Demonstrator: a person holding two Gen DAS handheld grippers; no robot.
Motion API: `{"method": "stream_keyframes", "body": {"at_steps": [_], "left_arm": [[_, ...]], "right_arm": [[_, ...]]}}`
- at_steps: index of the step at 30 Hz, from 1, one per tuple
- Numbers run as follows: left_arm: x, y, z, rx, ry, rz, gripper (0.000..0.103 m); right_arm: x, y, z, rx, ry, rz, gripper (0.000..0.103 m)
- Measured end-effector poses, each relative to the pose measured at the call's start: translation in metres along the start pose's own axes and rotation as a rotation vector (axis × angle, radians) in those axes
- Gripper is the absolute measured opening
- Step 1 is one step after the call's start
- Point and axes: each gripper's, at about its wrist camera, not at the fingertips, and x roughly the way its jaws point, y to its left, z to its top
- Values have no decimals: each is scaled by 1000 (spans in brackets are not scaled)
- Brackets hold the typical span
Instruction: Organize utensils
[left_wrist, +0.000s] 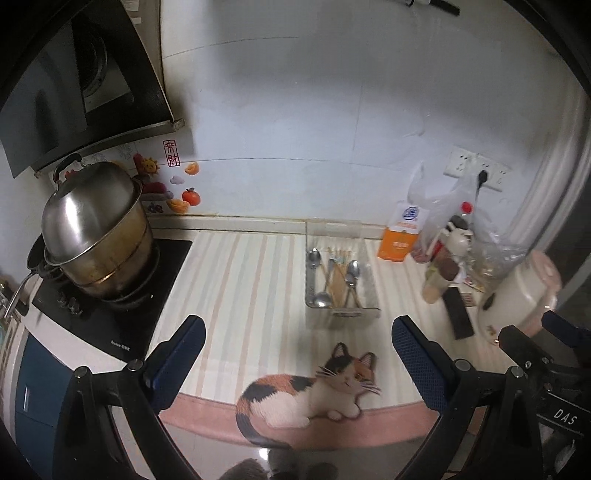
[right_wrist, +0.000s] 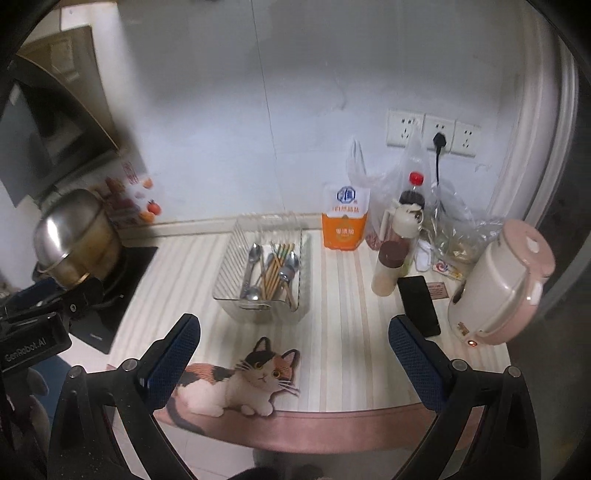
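Note:
A clear plastic tray (left_wrist: 371, 288) (right_wrist: 229, 266) stands on the striped counter mat. In it lie metal spoons (left_wrist: 320, 295) (right_wrist: 252, 273) and a bundle of wooden chopsticks (left_wrist: 338, 280) (right_wrist: 275, 275). My left gripper (left_wrist: 297, 332) is open and empty, hovering over the mat's front edge, short of the tray. My right gripper (right_wrist: 295, 332) is open and empty too, at about the same distance from the tray. The right gripper's body shows at the right edge of the left wrist view (left_wrist: 535, 350), and the left gripper's body at the left edge of the right wrist view (right_wrist: 37, 332).
A steel pot (left_wrist: 92, 229) (right_wrist: 70, 240) sits on the black hob at the left. To the tray's right stand an orange salt bag (left_wrist: 400, 236) (right_wrist: 345, 221), bottles (right_wrist: 389, 266), a plastic bag, a black phone (right_wrist: 419, 306) and a pink-white cooker (right_wrist: 498, 291). A cat picture (left_wrist: 314, 391) (right_wrist: 240, 384) marks the mat's front.

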Motion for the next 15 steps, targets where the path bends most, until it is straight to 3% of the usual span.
{"method": "stream_keyframes", "body": {"at_steps": [6,15], "left_arm": [[-27,4,-4,-3,10,-88,103],[-55,16,-6,-5,5,-132,103]], "right_arm": [[-39,8,2,-14,-25,44,103],[-64,26,3,-26,-24,95,103]]}}
